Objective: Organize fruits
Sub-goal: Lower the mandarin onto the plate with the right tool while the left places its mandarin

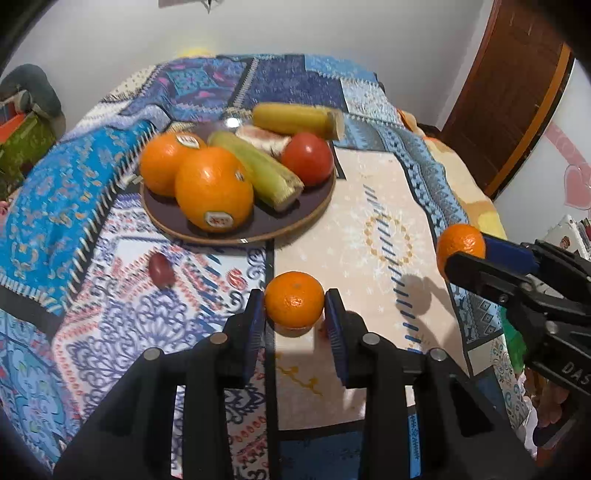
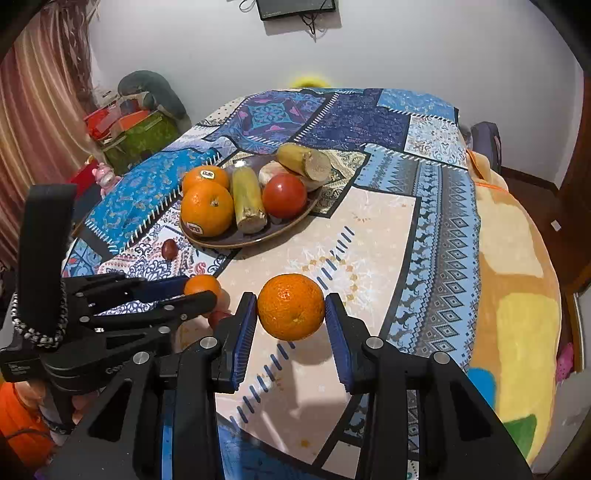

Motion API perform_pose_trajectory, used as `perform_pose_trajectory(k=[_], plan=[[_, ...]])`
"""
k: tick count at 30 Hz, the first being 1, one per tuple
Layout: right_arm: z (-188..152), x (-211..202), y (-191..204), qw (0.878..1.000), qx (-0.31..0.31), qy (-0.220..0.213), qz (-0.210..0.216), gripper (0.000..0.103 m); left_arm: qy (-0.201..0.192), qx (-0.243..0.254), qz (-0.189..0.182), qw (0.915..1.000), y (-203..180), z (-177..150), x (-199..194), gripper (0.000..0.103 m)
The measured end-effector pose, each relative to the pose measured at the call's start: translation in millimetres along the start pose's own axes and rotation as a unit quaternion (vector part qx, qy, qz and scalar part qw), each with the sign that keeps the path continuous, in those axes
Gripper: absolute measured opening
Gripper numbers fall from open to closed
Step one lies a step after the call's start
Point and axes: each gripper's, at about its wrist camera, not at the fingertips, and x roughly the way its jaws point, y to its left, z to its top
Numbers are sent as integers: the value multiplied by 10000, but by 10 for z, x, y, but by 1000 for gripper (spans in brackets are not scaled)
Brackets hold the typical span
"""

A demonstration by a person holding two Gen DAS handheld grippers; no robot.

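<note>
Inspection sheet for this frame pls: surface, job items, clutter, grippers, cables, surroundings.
Surface: patchwork tablecloth over the table.
Job's things: brown plate holds two stickered oranges, two corn pieces, a tomato; a mandarin in each gripper.
Clutter: small dark red fruit loose on the cloth beside the plate.
Grippers: left gripper shut on left mandarin, resting on the cloth; right gripper shut on right mandarin, off the cloth.
Cables: wires dangling under a wall screen.
Surroundings: curtain, wooden door, coloured boxes.
</note>
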Motion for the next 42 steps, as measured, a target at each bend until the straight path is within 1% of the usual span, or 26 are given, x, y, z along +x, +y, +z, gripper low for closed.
perform_pose_trajectory(k=[6, 12, 21, 30, 42], plan=[[98, 13, 47, 9999, -84, -101, 22, 35, -413, -89, 142, 9990, 145, 140, -294, 33], [291, 52, 135, 9993, -251, -264, 78, 35, -762, -190, 246, 9966, 303, 338, -491, 33], [640, 231, 249, 9978, -467, -466, 109, 35, -1085, -167, 356, 9933, 453, 697, -508, 33], [907, 466, 315, 9965, -635, -549, 45, 35, -1156, -131, 419, 9923, 584, 954, -332, 33], [1075, 873, 315, 9968, -699, -377, 33, 35, -916, -218, 366, 9949, 717, 1082, 121, 33]])
